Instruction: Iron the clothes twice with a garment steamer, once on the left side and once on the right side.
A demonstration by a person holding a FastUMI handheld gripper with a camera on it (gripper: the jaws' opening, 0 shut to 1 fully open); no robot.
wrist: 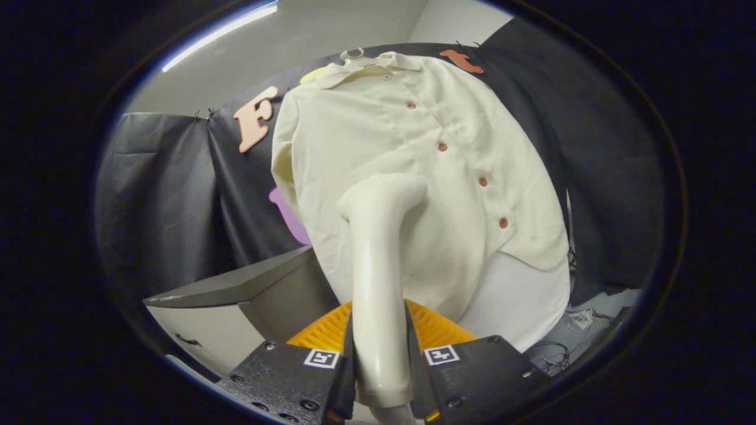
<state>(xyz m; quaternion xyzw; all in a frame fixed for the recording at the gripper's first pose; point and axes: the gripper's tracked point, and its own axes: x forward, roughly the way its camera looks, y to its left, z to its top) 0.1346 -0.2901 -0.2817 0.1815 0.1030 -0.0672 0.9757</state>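
My claw (381, 378) squeezes the steamer (378, 248) handle tight; its head presses the hanging shirt (413, 147) ahead.

Dim booth, ceiling strip glare, fisheye-warped edges

Tongs (378, 354): dark textured blocks, screw heads, square coded marker on each, ribbed plate behind.

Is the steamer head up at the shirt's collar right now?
No, the steamer, clamped between the tool's fingers, has its head against the shirt well below the collar, beside the lower buttons.
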